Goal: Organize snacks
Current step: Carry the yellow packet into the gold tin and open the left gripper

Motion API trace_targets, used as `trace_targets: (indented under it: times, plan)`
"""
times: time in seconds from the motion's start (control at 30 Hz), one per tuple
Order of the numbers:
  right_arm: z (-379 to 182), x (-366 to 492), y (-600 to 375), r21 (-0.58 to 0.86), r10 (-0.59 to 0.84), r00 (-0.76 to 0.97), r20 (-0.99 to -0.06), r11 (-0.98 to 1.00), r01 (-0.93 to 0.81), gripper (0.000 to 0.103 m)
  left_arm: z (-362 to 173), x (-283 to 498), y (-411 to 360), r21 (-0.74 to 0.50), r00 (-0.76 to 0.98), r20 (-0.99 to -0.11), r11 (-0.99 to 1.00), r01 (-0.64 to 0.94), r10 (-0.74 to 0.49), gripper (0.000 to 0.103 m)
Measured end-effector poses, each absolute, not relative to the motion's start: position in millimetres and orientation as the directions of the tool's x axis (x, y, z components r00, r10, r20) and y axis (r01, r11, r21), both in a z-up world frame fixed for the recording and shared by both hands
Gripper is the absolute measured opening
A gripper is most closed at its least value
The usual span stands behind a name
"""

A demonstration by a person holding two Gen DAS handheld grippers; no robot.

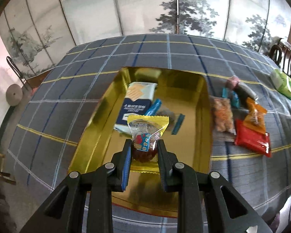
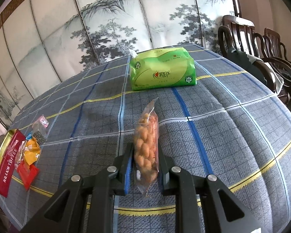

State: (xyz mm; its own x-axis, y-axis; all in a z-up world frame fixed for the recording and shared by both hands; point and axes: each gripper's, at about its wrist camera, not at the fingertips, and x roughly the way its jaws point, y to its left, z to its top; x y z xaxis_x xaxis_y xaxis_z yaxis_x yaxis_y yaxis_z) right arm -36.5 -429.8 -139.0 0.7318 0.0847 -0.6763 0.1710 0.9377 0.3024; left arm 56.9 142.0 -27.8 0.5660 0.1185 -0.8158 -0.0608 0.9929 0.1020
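Tin (image 1: 202, 116) right half bare; packets (image 1: 134, 103) crowd left; snack pile (image 1: 248, 126) flanks outside.

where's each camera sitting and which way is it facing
Left wrist: on the left hand-held gripper, angled down over the gold tin; its black fingers clamp a yellow-wrapped snack.
Right wrist: on the right hand-held gripper, facing across the table toward the green tissue pack; its fingers clamp a clear bag of orange puffs.
Shared: the plaid tablecloth, painted screen, tissue pack, tin, red packet.
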Motion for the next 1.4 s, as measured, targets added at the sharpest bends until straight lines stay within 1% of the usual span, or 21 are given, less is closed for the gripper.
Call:
trace_targets:
  times: [0.67,1.1,1.23,1.3,1.4]
  plan:
    - [-139,-36,-429,0.3,0.083,0.73,-0.678,0.939,0.171,0.021,-54,66,162,0.141,0.52,-0.837,0.986,-0.094,0.169,0.022]
    - [-139,-35,-428,0.298,0.082,0.729,-0.679,0.939,0.171,0.021,-62,70,170,0.155,0.509,-0.84,0.982,-0.108,0.188,0.023]
    - [-139,-35,-428,0.299,0.083,0.729,-0.679,0.939,0.171,0.021,-64,70,170,0.164,0.508,-0.839,0.981,-0.106,0.195,0.023]
    - [-139,-35,-428,0.297,0.082,0.729,-0.68,0.939,0.171,0.021,-64,70,170,0.172,0.508,-0.837,0.979,-0.107,0.202,0.027]
    - [-139,-35,-428,0.296,0.081,0.729,-0.68,0.94,0.171,0.021,-64,70,169,0.182,0.51,-0.834,0.977,-0.107,0.211,0.027]
